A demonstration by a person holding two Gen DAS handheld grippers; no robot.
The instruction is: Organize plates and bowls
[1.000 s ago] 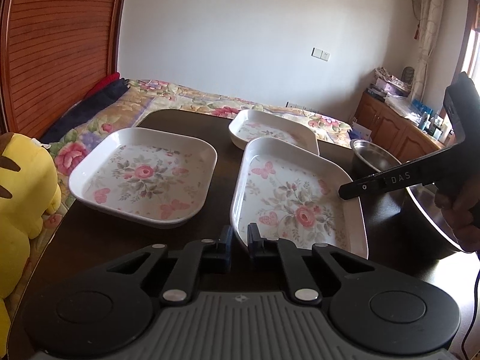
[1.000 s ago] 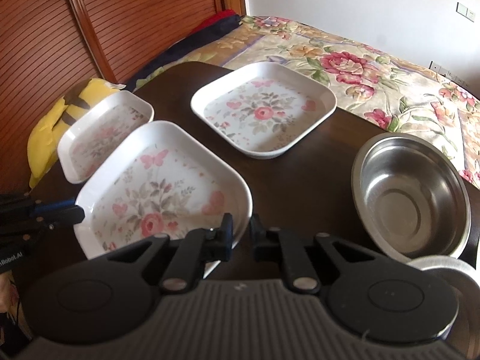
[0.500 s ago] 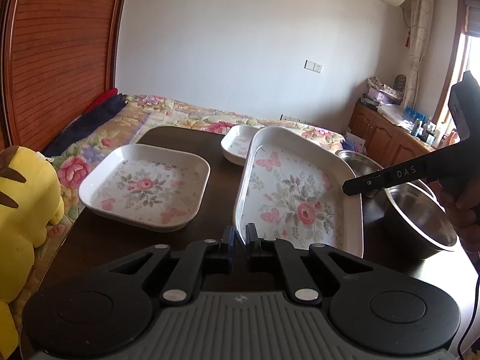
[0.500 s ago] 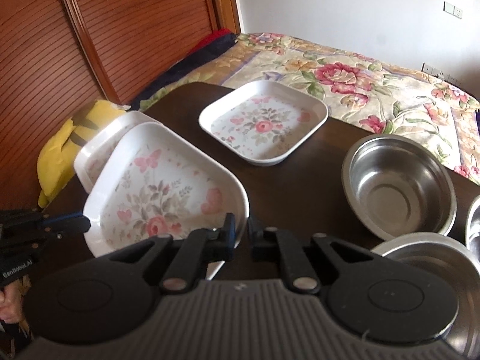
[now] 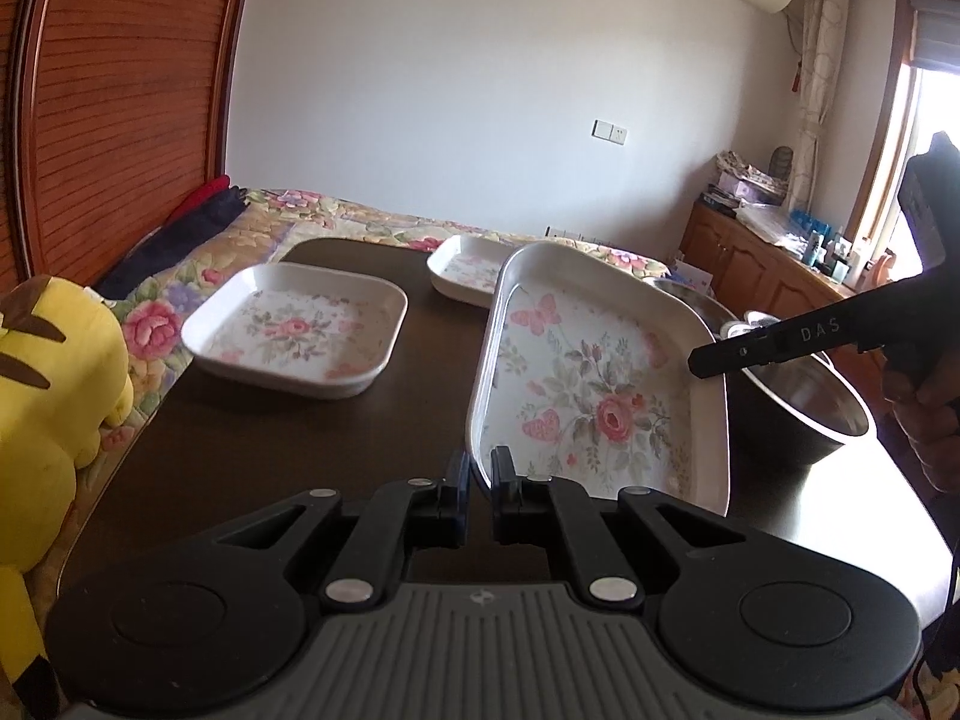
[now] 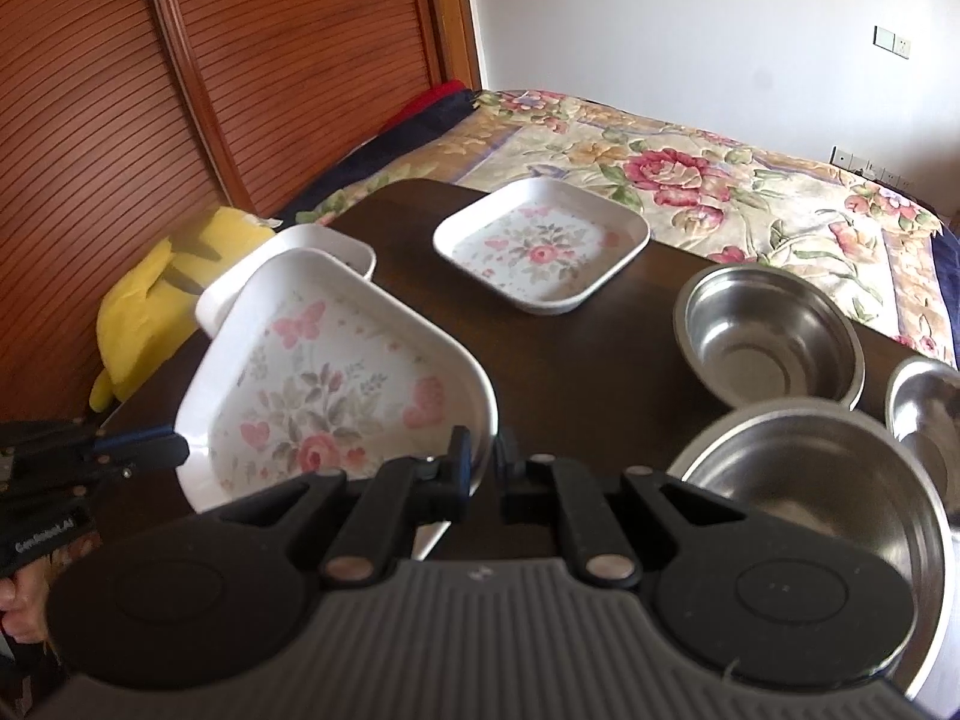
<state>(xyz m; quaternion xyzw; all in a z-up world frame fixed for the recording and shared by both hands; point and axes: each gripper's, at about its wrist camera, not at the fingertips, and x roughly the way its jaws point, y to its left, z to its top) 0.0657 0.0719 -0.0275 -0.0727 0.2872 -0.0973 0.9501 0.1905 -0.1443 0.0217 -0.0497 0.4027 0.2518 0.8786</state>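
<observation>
Left wrist view, left to right: yellow plush toy (image 5: 42, 396) off the table edge, flowered plate (image 5: 294, 330) flat on the dark table (image 5: 240, 450), a second plate (image 5: 465, 270) further back, then the held plate (image 5: 600, 384), lifted and tilted, near edge up. Left gripper (image 5: 478, 480) has its fingers clamped on that plate's near rim. Right gripper (image 5: 780, 342) comes in from the right side, tip at the plate's far rim; metal bowl (image 5: 804, 396) sits behind it.

Right wrist view, left to right: plush toy (image 6: 162, 294), left gripper (image 6: 138, 450) at the plate's left corner, held plate (image 6: 336, 378) partly covering the plate (image 6: 312, 246) behind it, flat plate (image 6: 540, 246) mid table, three steel bowls (image 6: 774, 336) (image 6: 840, 498) (image 6: 930, 408) at right. Right gripper (image 6: 480, 462) has fingers closed on the plate's right rim.

Step, my guess: carrying this plate over to stack on another.

Risks: rim is thin and glossy, both holds are at the edges, so uneven lift between the hands could twist it out of a pinch. Lowering it tilted could knock or shove the plate underneath toward the table edge.
</observation>
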